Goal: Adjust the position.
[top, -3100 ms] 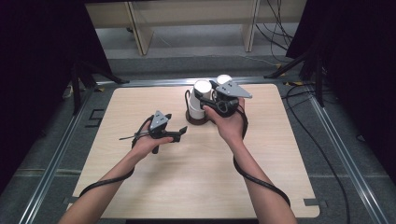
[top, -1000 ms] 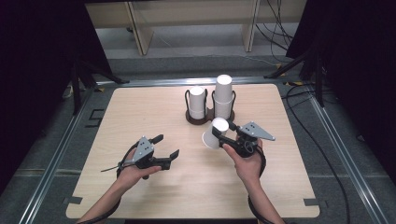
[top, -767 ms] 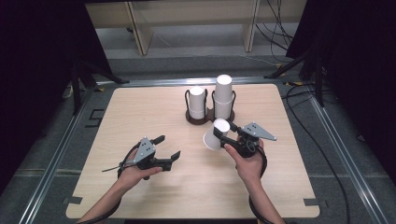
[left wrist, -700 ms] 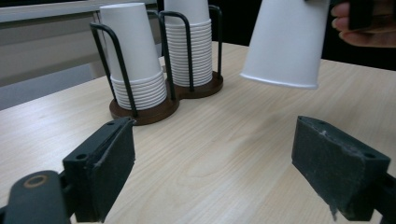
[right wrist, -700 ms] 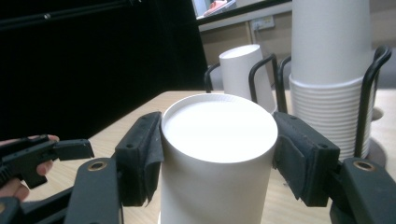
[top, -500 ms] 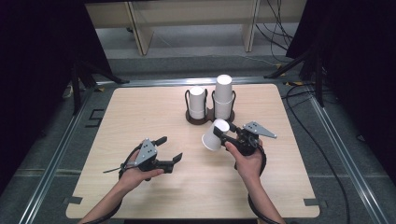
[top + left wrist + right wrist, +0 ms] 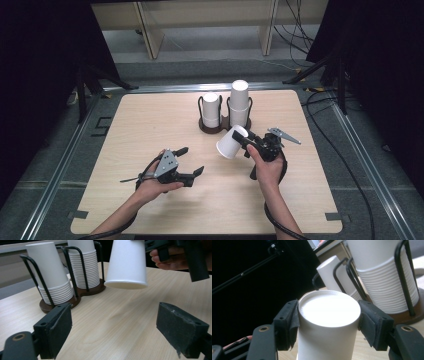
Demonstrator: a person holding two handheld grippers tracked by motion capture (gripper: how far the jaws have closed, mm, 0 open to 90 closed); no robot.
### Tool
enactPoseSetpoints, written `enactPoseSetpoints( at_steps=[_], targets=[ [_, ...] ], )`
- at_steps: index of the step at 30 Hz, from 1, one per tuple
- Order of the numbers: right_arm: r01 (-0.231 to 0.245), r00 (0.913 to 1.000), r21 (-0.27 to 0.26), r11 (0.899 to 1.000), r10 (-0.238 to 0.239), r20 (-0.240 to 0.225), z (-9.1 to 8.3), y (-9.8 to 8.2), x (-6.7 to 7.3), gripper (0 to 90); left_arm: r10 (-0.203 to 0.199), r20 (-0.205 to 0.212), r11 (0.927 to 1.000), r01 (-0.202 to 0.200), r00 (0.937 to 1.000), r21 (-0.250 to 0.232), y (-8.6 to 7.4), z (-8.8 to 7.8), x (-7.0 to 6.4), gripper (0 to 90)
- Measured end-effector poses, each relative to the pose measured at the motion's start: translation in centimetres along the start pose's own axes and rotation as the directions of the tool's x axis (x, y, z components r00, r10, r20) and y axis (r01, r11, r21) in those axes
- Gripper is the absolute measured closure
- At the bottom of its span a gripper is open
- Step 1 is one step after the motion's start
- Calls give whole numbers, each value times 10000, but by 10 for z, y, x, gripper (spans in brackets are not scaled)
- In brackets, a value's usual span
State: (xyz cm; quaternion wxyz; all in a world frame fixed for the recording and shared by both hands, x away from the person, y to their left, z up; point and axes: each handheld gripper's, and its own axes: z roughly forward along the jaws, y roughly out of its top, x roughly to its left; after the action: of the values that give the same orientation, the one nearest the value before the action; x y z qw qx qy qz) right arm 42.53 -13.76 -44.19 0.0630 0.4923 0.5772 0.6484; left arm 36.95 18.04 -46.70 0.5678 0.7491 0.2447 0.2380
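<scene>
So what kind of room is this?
Probably a lab or test room. One wooden table stands between black curtains, loose cables lie on the floor behind it, and a person works with hand-held grippers.

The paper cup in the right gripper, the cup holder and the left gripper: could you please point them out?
paper cup [image 7: 231, 143], high view, on its side wall
cup holder [image 7: 216, 129], high view, on its dark base
left gripper [image 7: 192, 162], high view, midway between its fingertips
</scene>
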Motion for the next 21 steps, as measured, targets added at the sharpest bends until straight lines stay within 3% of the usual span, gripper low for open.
enactPoseSetpoints(
  at_steps=[6, 9, 11, 14, 19, 21],
  targets=[
    [-574, 9983, 96, 9983, 573, 89, 1, 1, -8, 362, 130, 141, 9999, -130, 9998, 10, 1, 8, -4, 129],
    [-1137, 9935, 145, 9934, 1136, 52, 0, 4, -12, 363, 317, 178, 9994, -319, 9993, 97, 2, 14, -6, 129],
    [-1167, 9931, 59, 9931, 1168, -113, 1, 4, -14, 362, 418, 251, 9991, -420, 9988, 75, 4, 18, -9, 129],
    [-1668, 9859, 107, 9859, 1670, -122, 2, 5, -18, 363, 625, 351, 9980, -628, 9974, 90, 9, 26, -13, 129],
    [-1877, 9821, 92, 9822, 1878, -124, 3, 5, -21, 362, 748, 480, 9972, -744, 9960, -94, 13, 35, -18, 127],
    [-2457, 9692, 92, 9693, 2458, -129, 3, 6, -21, 363, 796, 539, 9968, -795, 9954, -24, 16, 39, -20, 127]
  ],
)
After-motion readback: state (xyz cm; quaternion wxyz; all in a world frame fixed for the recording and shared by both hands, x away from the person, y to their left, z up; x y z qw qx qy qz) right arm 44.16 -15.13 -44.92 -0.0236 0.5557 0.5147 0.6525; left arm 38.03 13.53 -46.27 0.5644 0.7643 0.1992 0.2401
